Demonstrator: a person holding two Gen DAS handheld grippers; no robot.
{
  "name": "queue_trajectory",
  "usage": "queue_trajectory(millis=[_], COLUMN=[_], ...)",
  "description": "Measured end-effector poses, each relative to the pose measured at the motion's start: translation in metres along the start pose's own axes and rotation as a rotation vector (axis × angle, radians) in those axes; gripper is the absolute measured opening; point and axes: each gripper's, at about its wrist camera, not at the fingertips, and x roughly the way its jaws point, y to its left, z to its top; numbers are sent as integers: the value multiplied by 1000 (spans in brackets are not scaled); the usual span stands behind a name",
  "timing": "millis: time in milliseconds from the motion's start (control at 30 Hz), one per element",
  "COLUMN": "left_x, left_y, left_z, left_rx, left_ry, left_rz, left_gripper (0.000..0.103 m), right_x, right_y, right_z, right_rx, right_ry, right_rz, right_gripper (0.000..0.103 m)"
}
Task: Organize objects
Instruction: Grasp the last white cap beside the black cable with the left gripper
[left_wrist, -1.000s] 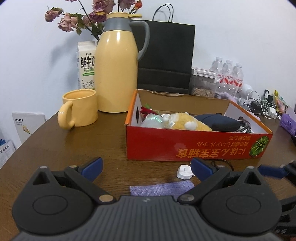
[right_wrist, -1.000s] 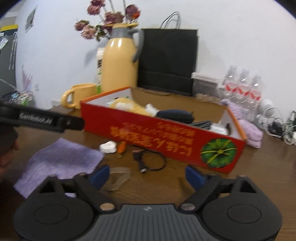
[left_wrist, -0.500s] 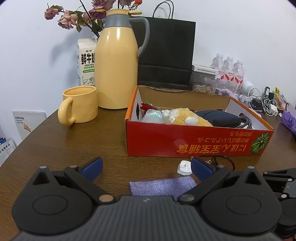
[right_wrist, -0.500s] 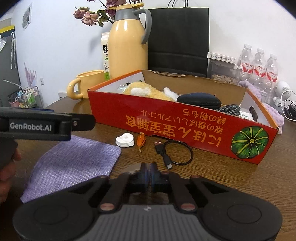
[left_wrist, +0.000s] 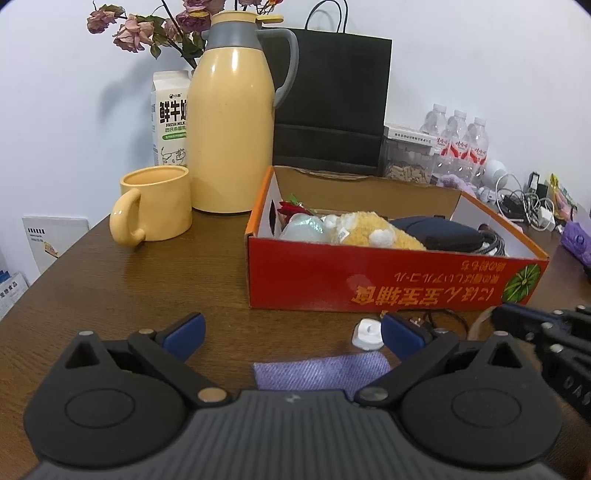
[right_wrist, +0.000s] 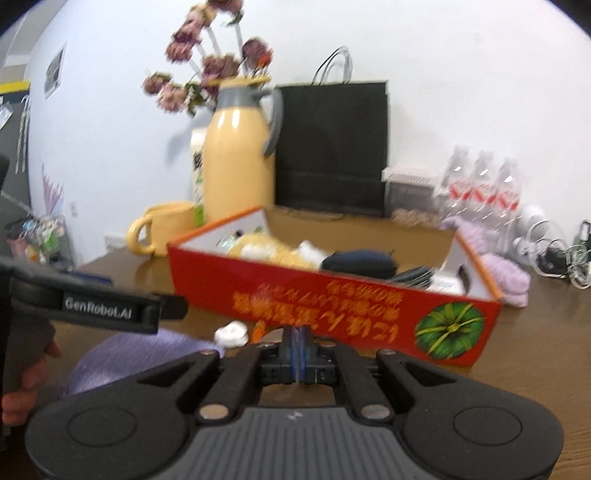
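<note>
The right gripper (right_wrist: 297, 350) has just been closing and is now rising off the table, jaws pressed together, apparently pinching a thin clear strip (left_wrist: 480, 326) by one end. The left gripper (left_wrist: 291, 332) is hovering spread over the purple cloth (left_wrist: 321, 373). The strip, looking light, floppy and slick, is curling downward just before the red box (left_wrist: 369, 284); its long axis is unclear.

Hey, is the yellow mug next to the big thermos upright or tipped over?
Upright. The yellow mug stands on its base on the table, open rim facing up, handle to the side, just beside the thermos.
</note>
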Motion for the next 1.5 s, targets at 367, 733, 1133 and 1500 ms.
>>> queue_trajectory(millis=[367, 733, 1133, 1500], left_x=[26, 55, 61, 44], left_y=[-25, -43, -51, -45], left_z=[15, 12, 8, 9], left_rx=[90, 158, 160, 110], left_ry=[86, 179, 200, 129], left_rz=[2, -6, -70, -107], left_gripper=[103, 78, 40, 26], right_x=[-8, -10, -11, -12], right_y=[-31, -46, -43, -42], right_z=[4, 2, 0, -1], right_rx=[53, 67, 46, 41], right_ry=[-59, -52, -47, -51], right_rz=[-53, -53, -35, -37], right_gripper=[1, 1, 1, 1])
